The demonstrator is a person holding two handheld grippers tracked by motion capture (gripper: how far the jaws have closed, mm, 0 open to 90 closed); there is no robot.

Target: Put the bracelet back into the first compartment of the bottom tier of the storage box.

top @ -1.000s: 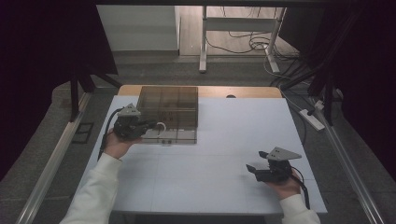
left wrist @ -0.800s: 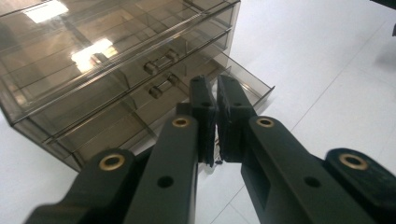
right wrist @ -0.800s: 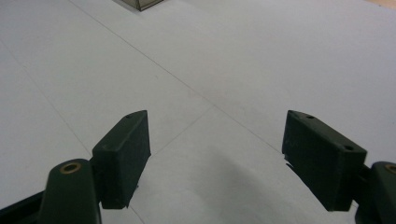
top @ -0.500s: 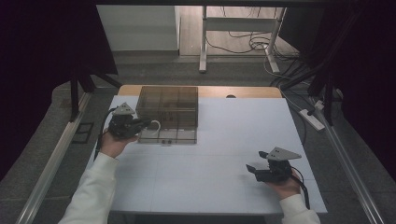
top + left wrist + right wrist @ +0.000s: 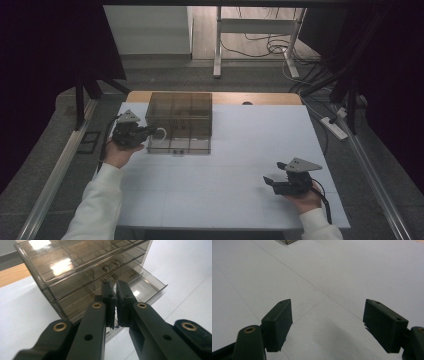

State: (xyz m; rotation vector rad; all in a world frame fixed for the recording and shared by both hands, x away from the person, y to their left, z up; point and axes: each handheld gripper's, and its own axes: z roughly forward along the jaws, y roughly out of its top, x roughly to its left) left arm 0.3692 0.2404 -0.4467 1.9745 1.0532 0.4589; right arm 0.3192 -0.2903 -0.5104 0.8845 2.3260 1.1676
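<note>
Smoked, see-through drawer cabinet standing at about 11 o'clock on the white table, its back toward the far edge at 12 o'clock and its drawer fronts facing the person at 6 o'clock. Bottom drawer pulled partway out along that same 12-to-6 line, floor bare where visible. Longer side of the cabinet hard to judge from above; roughly square in plan.

Left gripper held at the cabinet's 9 o'clock side, pointing toward 3 o'clock at its front left corner. Jaws pressed together, only a thin slit between the pads in the left gripper view, with a sliver of something pale pinched there, too small to identify. White loop curving just past the tips in the high view, nature unclear. Two small knobs on the upper drawer fronts partly visible, the lower one cut off behind the jaw tips.

Right gripper well apart at about 4 o'clock on the table, pointing toward 9 o'clock, jaws spread wide with nothing but bare table between them. Corner of the cabinet clipped by the top edge of the right gripper view.
</note>
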